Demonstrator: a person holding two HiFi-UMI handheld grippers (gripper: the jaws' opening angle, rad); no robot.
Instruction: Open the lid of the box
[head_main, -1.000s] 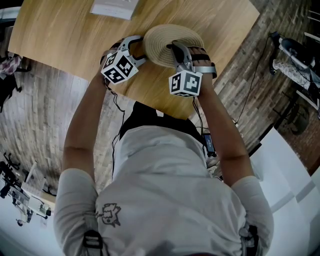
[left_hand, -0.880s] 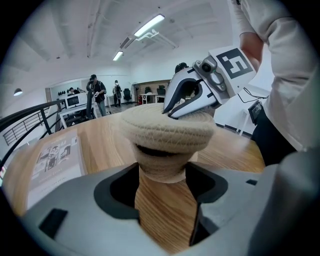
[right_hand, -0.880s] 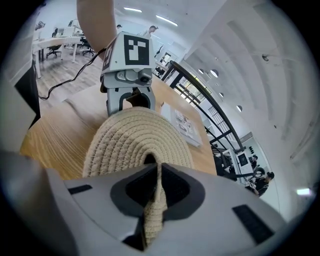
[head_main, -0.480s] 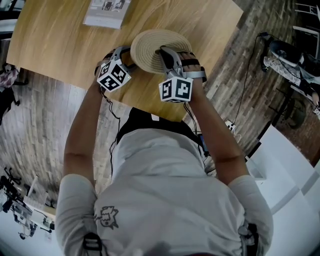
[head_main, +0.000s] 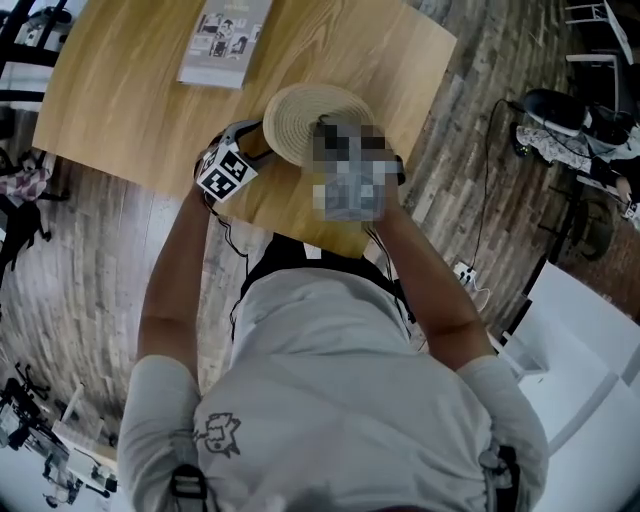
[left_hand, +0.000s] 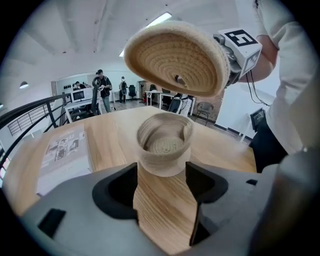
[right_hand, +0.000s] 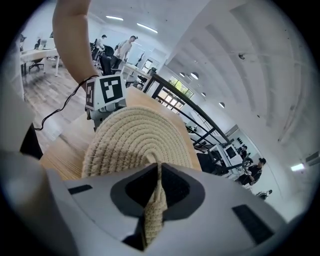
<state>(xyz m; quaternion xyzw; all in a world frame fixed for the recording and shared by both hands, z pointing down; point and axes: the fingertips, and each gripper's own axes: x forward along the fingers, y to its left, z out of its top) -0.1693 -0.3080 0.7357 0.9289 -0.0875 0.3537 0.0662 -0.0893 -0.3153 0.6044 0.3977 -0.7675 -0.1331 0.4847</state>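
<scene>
Holding the lid (left_hand: 172, 60) clear of its box (left_hand: 164, 150), we have the main part of the job done. In the left gripper view the woven lid hangs tilted in the upper middle of the frame, its underside toward the camera. It is well apart from the open mouth of the box at the centre, which stands upright on the wooden table (head_main: 130, 100).

The right gripper (right_hand: 159, 172) pinches the lid by its rope loop (right_hand: 156, 205), jaws drawn close on the cord at the bottom centre of its own view. The coiled top of the lid fills the middle of that frame beyond.

The left gripper (left_hand: 162, 172) has its jaws spread and grips nothing. The foot of the box sits right at their tips, and we cannot tell whether the pads touch its wall.

In the head view the lid covers the box at the upper centre, near the table's lower edge, and a booklet (head_main: 225, 30) lies well apart at the top. The box looks empty inside, as far as we can see.

What is left, in our judgement, is small: carry the lid aside and set it down on bare wood. The one risk we see is the lid swinging, since the grip is on soft cord alone.
</scene>
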